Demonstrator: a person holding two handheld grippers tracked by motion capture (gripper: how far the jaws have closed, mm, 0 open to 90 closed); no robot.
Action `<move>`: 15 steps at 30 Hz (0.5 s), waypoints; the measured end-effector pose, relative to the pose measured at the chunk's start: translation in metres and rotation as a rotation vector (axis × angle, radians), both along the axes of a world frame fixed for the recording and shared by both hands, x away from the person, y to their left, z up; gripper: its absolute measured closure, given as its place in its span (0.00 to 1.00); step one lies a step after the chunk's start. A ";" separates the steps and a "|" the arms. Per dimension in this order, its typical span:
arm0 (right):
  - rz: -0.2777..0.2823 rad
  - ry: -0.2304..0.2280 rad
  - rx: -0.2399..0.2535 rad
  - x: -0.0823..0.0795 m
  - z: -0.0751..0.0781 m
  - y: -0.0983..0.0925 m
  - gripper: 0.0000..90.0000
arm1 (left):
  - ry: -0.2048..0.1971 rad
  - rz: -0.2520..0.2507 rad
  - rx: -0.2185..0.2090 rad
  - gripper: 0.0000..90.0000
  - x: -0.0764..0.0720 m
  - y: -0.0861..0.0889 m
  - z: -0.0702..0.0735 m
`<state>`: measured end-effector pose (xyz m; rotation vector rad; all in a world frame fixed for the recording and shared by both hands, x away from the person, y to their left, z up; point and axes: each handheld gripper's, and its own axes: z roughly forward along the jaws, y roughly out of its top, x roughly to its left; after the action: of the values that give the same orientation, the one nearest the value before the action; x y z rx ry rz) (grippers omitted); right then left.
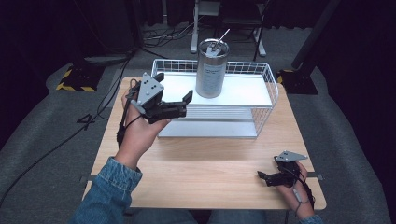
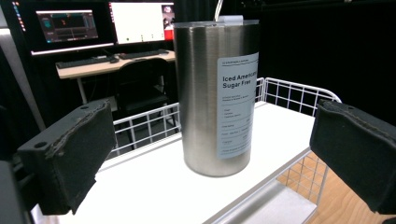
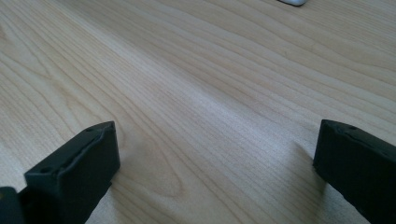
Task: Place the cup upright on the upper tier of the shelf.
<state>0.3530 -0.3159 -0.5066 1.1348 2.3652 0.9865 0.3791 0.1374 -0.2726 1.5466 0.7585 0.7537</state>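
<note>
On the white wire-sided shelf (image 1: 243, 93) stands a labelled steel cylindrical tumbler (image 2: 217, 93), label legible from the left gripper (image 1: 173, 91) view, jaws released; right gripper (image 1: 262, 176) likewise spread, low over the wooden table (image 3: 210, 93).

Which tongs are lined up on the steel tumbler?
The left tongs, raised and open toward the steel tumbler on the rack; the right tongs rest open on the table.
</note>
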 end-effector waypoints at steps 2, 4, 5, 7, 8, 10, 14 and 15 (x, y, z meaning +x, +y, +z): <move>0.000 0.000 0.000 0.000 0.000 0.000 0.01 | -0.011 -0.001 0.007 0.01 -0.006 0.007 0.000; 0.000 0.000 0.000 0.000 0.000 0.000 0.01 | -0.015 0.000 0.017 0.01 -0.009 0.012 0.000; 0.000 0.000 0.000 0.000 0.000 0.000 0.01 | -0.014 0.001 0.020 0.01 -0.014 0.019 -0.001; 0.000 0.000 0.000 0.000 0.000 0.000 0.01 | -0.016 -0.001 0.015 0.01 -0.019 0.028 -0.002; 0.000 0.000 0.000 0.000 0.000 0.000 0.01 | -0.015 -0.002 0.012 0.02 -0.021 0.032 -0.004; 0.000 0.000 0.000 0.000 0.000 0.000 0.01 | -0.006 -0.010 0.012 0.03 -0.026 0.039 -0.008; 0.001 0.001 0.000 0.000 0.000 0.000 0.01 | 0.013 -0.016 0.035 0.04 -0.034 0.052 -0.021; 0.001 0.001 0.000 0.000 0.000 0.000 0.01 | 0.013 -0.016 0.035 0.04 -0.034 0.052 -0.021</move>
<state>0.3530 -0.3159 -0.5066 1.1344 2.3666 0.9862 0.3453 0.1897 -0.2934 1.5891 0.7457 0.7493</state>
